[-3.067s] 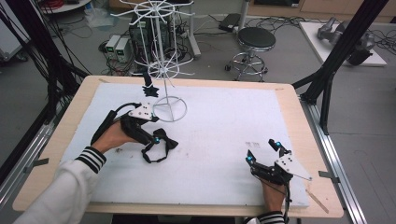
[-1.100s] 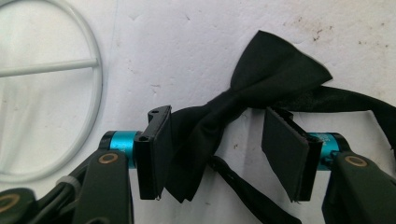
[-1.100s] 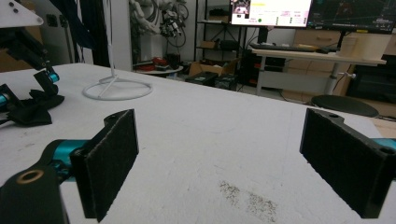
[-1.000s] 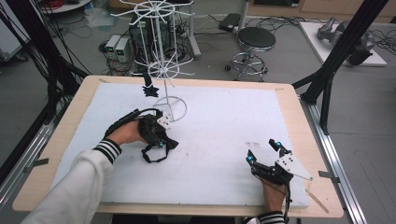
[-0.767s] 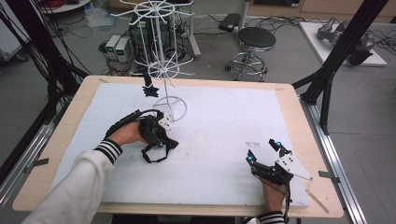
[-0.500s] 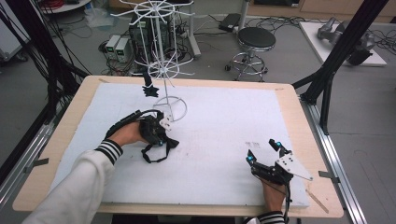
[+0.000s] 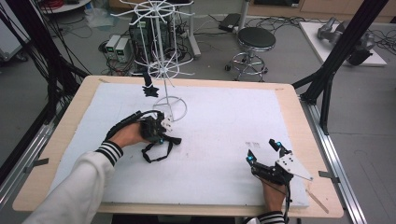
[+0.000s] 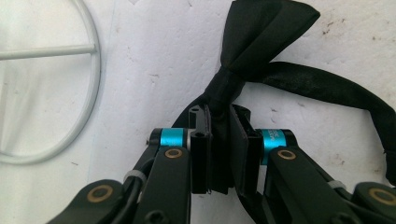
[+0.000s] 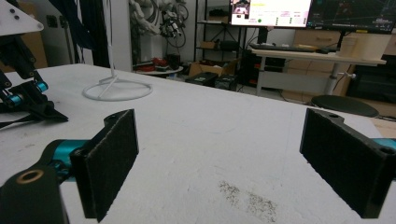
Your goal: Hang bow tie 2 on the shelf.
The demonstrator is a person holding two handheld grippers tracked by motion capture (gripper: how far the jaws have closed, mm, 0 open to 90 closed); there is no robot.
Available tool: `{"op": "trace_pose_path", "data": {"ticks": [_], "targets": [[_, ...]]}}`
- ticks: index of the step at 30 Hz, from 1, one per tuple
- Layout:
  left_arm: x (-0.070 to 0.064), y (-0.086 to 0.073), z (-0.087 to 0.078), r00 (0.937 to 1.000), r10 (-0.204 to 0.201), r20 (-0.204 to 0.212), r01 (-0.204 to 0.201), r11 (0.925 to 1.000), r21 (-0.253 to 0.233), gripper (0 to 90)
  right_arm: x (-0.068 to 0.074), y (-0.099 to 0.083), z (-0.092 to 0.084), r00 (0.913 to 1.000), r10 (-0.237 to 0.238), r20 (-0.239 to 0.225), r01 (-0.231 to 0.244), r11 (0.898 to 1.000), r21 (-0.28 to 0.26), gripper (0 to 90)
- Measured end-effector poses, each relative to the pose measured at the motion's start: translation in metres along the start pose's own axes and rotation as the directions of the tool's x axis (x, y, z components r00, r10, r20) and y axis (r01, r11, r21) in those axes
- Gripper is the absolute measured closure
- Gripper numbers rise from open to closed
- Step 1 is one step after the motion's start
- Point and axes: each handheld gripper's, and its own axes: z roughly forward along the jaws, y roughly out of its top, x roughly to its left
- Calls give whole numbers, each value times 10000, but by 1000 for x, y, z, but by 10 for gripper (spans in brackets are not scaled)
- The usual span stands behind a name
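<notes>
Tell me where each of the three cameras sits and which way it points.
High view: above the table's near edge, looking forward and down; both forearms show.
Left gripper view: on the left gripper, looking down, jaws pinching the black bow tie.
Right gripper view: on the right gripper, looking level across the table.
Shared: the white wire stand shows in all three.

A white wire display rack (image 7: 161, 56) is standing at the far left of the white mat (image 7: 219, 126) — its ring base (image 7: 172, 108) is resting flat, and a small black piece (image 7: 150, 88) is hanging from one arm. Beyond the table, a black stool (image 7: 255, 39) is sitting on the floor — near tangled cables (image 7: 285, 21).
</notes>
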Motion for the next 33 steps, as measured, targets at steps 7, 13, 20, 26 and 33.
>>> {"op": "trace_pose_path", "data": {"ticks": [7,13,20,26,33], "targets": [[-1,-1,0,10000,-48,-22,48,9999,-156,795,0,0,0,10000,-5,-2,5,10000,-4,109],[-2,-1,-3,10000,1,29,-1,9998,-221,796,0,0,0,10000,4,-4,-4,10000,-3,109],[-3,-8,-11,9994,-349,-34,345,9958,-852,797,0,0,0,10000,-26,5,26,10000,-17,110],[-7,-14,-21,9968,-792,-108,762,9820,-1726,796,0,0,0,10000,-47,12,47,10000,-12,109],[-10,-26,-34,9911,-1330,-102,1259,9580,-2575,796,0,0,0,9999,-101,-6,101,9999,-14,110]]}}
